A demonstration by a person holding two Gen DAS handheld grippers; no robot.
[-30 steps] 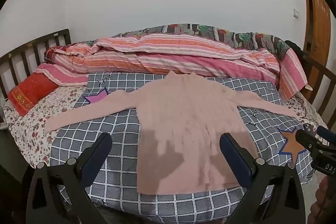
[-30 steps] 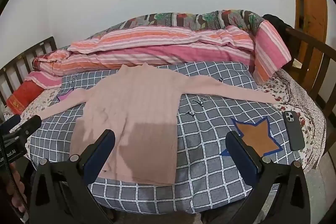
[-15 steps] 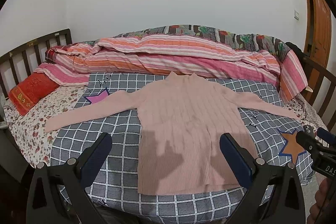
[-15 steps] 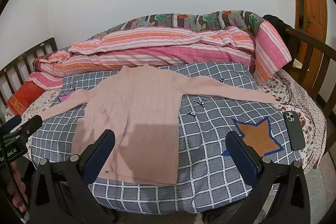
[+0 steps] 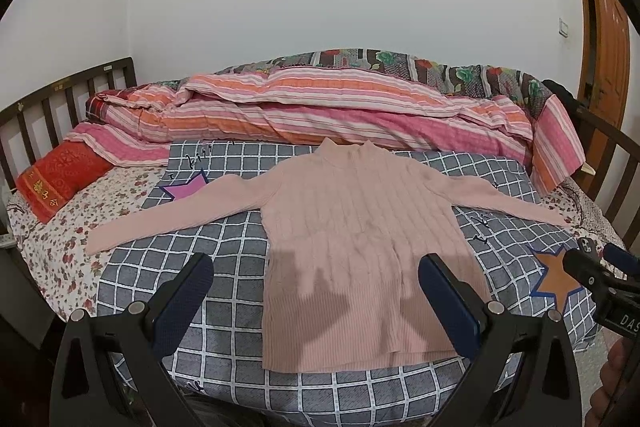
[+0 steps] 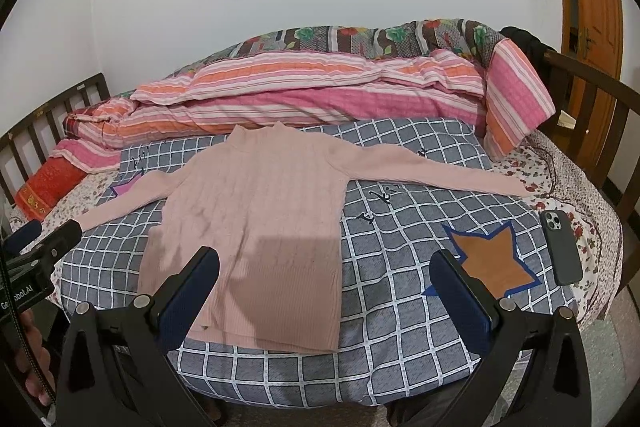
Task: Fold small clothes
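Observation:
A pink ribbed sweater (image 5: 360, 235) lies flat on the grey checked bedspread (image 5: 208, 307), collar away from me, both sleeves spread out sideways. It also shows in the right wrist view (image 6: 256, 223). My left gripper (image 5: 316, 291) is open and empty, held above the sweater's hem, not touching it. My right gripper (image 6: 326, 287) is open and empty, above the hem's right side and the bedspread (image 6: 400, 327). Each gripper shows at the edge of the other's view.
A striped pink quilt (image 5: 340, 107) is rolled along the back of the bed. A red cushion (image 5: 60, 179) lies at the left. A dark phone (image 6: 562, 247) lies at the bed's right edge. Wooden rails (image 6: 592, 99) flank the bed.
Both grippers have drawn back and up slightly, so the sweater sits a little lower and farther in view. Their shadows on the hem have shifted. The sweater has not moved.

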